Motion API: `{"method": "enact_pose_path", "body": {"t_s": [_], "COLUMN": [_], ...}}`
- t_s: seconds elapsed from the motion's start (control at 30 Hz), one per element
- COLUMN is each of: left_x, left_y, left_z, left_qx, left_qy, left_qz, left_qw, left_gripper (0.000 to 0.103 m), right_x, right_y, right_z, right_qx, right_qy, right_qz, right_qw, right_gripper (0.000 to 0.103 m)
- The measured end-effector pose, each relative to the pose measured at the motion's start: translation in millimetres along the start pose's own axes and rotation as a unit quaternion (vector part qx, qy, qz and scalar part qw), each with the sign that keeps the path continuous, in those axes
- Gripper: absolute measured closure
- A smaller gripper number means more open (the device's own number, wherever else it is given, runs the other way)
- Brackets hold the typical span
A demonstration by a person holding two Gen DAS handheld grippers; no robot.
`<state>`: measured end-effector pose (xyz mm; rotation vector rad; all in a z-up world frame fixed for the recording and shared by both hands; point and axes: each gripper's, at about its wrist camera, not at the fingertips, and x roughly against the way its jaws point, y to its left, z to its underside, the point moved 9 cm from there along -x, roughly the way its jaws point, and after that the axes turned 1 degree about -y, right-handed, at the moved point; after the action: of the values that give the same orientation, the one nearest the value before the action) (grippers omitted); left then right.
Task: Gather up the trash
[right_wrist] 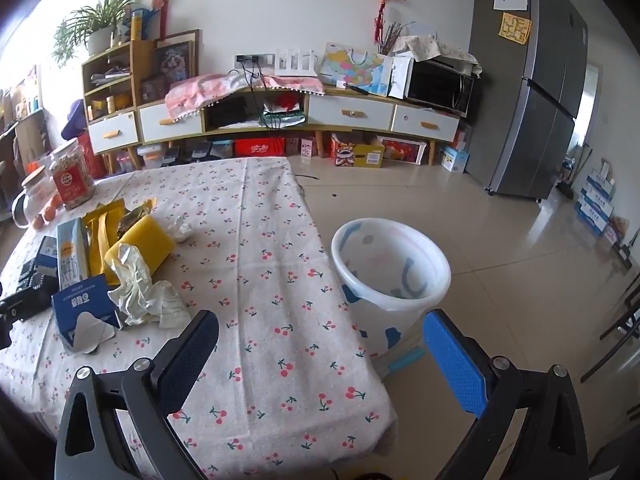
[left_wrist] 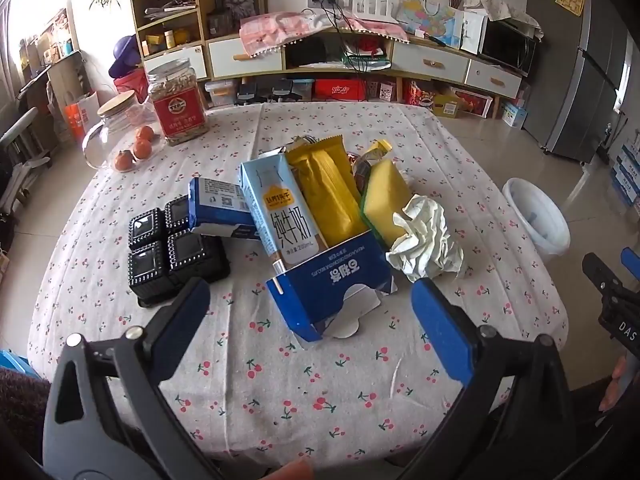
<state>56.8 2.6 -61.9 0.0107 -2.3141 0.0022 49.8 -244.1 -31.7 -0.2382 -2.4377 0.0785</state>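
Trash pile (left_wrist: 332, 216) beside white bin (right_wrist: 390, 276)

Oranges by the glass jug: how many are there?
3, beside the glass jug: one nearest the nut jar, one just below it, one lower left. More may be hidden.

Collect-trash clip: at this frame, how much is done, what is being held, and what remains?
Done: nothing visible; the white bin beside the table looks empty, though its bottom is partly hidden.
In hand: nothing. The left hand-held gripper and right hand-held gripper are both open and empty.
Left: the milk carton, yellow wrapper, sponge, crumpled tissue, torn blue box and black tray remain on the tablecloth.
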Motion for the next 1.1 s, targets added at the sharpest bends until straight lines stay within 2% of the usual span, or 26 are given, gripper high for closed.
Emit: {"method": "enact_pose_path", "body": {"t_s": [1.1], "left_x": [2.9], "left_y": [1.6], "left_z": [-1.9], "left_qx": [0.003], "left_qy": [-0.003], "left_qz": [0.001], "left_qw": [1.0000], "left_gripper": [0.003], "right_x": [-0.9], "right_y": [-1.1], "right_z": [-0.9], "right_qx": [-0.002], "right_qy": [0.000], "right_qz": [0.001], "right_qw": [1.000], "right_gripper": [0.000]}}
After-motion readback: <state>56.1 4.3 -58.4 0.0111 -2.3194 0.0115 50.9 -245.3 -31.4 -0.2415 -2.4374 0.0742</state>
